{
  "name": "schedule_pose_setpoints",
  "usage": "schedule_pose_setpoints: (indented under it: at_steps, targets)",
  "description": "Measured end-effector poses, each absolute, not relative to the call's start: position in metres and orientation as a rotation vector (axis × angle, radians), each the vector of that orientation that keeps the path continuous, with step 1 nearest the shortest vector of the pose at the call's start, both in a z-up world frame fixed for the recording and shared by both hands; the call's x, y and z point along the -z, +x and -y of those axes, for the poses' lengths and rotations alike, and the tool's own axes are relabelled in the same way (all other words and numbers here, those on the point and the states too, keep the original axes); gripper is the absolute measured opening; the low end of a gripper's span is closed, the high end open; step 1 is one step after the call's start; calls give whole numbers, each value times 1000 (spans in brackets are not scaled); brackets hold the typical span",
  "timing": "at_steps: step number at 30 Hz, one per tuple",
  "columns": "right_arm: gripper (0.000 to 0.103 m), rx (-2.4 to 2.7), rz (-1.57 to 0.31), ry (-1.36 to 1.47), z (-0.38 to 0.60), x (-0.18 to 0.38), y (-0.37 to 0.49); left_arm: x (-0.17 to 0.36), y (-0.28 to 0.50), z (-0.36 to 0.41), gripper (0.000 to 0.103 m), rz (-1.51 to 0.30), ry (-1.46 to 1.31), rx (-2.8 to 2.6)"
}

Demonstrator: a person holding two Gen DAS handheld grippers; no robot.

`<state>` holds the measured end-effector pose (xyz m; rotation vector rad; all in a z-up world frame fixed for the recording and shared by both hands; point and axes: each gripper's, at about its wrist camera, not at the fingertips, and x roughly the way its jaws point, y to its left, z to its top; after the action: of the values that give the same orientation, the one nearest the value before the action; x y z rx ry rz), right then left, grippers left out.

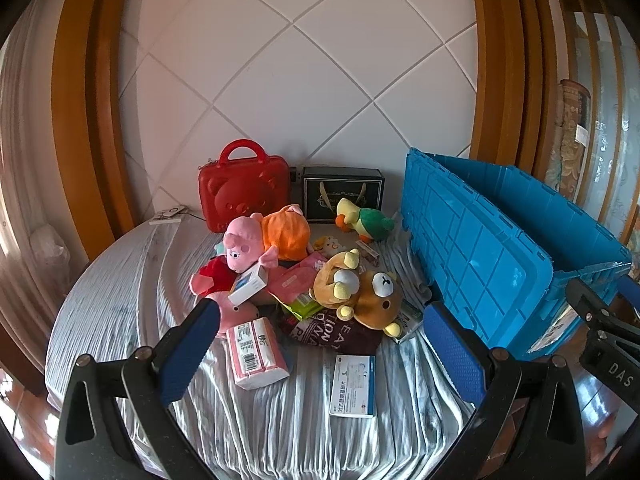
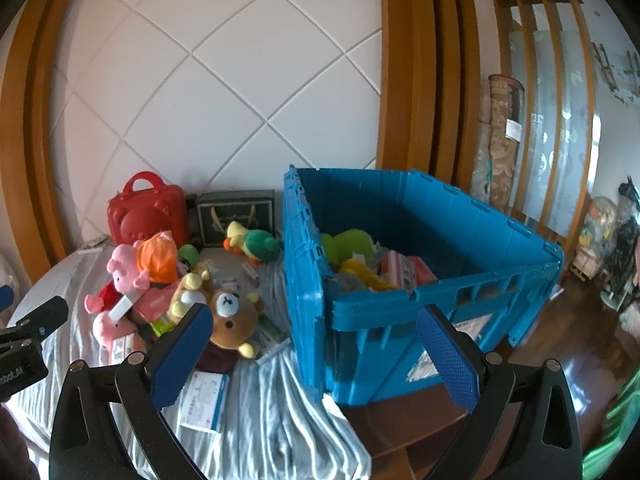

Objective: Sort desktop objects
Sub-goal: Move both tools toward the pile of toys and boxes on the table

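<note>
Ahead of me the white padded wall [image 1: 304, 80] is crossed by diagonal seams and framed on both sides by curved orange-brown wooden posts [image 1: 86, 112]. I see a round table under a wrinkled pale striped cloth [image 1: 120, 288] pushed against it. To my right, a dark glossy wooden floor [image 2: 568, 332] reflects daylight, and a wooden-slatted partition with frosted patterned glass [image 2: 548, 120] stands behind a rolled patterned carpet [image 2: 500, 140].

A round worktop [image 1: 120, 304] draped in a wrinkled pale striped cloth [image 1: 280, 432] carries a heap of plush toys [image 1: 280, 264] and small packets. A red case [image 1: 244, 188] and a dark box [image 1: 342, 192] stand at its back by the wall, while a pink tissue pack [image 1: 256, 352] and a white-and-blue box [image 1: 354, 386] lie nearer. A small white item [image 1: 170, 215] lies at the back left edge.
</note>
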<state>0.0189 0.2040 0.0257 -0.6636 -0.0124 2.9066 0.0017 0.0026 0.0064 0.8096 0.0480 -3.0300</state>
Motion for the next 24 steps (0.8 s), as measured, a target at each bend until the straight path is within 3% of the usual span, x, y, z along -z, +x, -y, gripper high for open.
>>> schedule_pose_setpoints:
  at_steps: [24]
  targets:
    - [103,-2926,9,-750,-198,-9,2,12,-9,23,103,-65,874,2937]
